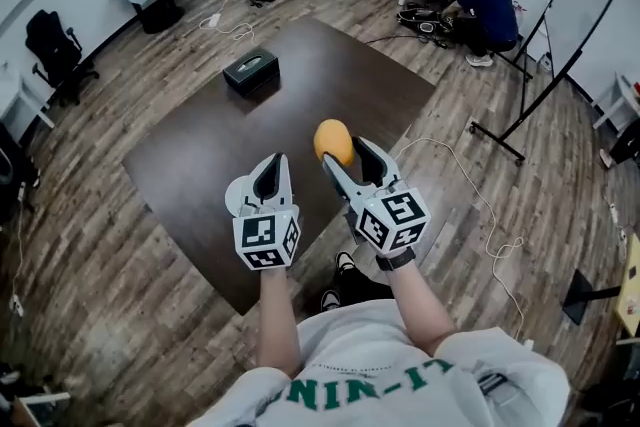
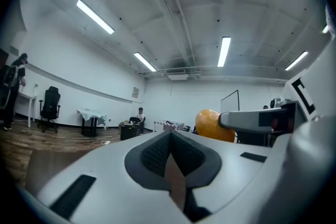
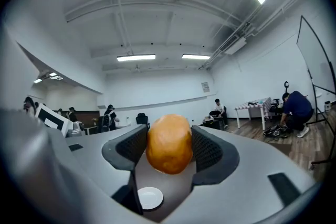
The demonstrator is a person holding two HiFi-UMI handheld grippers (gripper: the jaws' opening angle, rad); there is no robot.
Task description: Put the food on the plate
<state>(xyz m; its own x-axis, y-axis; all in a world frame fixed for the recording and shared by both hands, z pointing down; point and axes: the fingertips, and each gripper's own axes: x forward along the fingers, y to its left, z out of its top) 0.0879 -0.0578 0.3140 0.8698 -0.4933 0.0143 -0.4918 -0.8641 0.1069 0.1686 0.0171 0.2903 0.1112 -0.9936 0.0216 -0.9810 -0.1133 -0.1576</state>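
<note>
A round orange piece of food (image 1: 333, 139) is pinched between the pads of my right gripper (image 1: 346, 153), which is shut on it above the dark brown table (image 1: 200, 155). In the right gripper view the food (image 3: 169, 144) fills the gap between the jaws, and a small white plate (image 3: 149, 198) lies on the table below it. In the head view the plate (image 1: 236, 196) peeks out left of my left gripper (image 1: 270, 167), which is shut with nothing in it. In the left gripper view its pads (image 2: 157, 153) meet, and the food (image 2: 211, 124) shows to the right.
A black box (image 1: 250, 71) sits at the table's far side. The table's near corner is just in front of the person's feet. A white cable (image 1: 480, 205) trails on the wood floor at right, beyond it a whiteboard stand (image 1: 545, 65) and a crouching person (image 1: 490, 10).
</note>
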